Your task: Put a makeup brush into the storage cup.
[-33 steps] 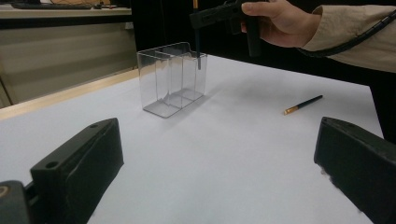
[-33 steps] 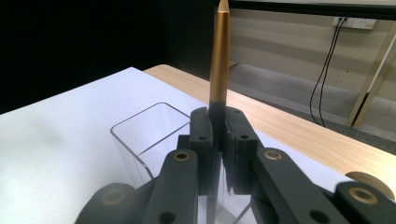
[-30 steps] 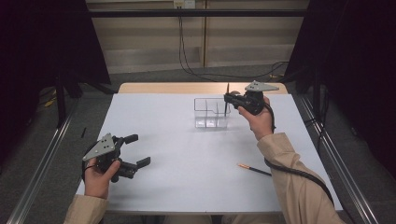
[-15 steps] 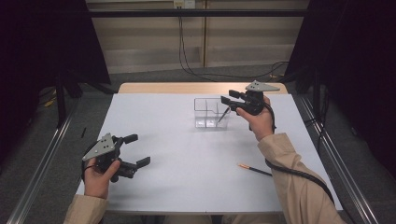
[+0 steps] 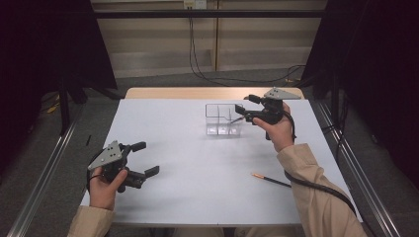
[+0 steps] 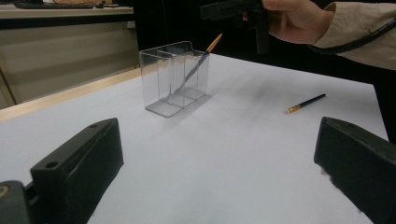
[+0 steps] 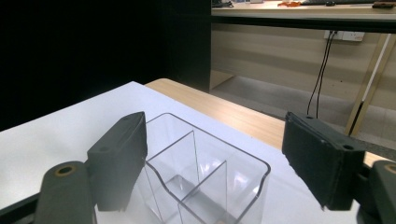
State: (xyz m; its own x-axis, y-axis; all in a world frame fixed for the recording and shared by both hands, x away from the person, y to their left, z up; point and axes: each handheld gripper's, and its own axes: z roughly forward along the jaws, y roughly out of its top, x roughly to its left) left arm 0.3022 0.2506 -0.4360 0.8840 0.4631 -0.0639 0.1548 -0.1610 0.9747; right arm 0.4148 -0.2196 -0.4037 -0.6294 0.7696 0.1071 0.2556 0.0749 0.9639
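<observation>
Clear glossy plastic organizer (image 5: 223,121), matt white tabletop (image 5: 197,163), matt black hand-held gripper (image 5: 244,109) jaws

1. The right tool (image 5: 243,110) is hovering at the right edge of the clear organizer (image 5: 223,119), and its jaws have just been opening with nothing between them.
2. A thin brush (image 5: 236,119) is leaning inside the organizer, its tip pointing towards the right tool.
3. The left tool (image 5: 144,158) is resting near the front left of the white desk (image 5: 197,168), with jaws apart.
4. A second brush (image 5: 271,179) is lying flat on the desk, near the right sleeve.
</observation>
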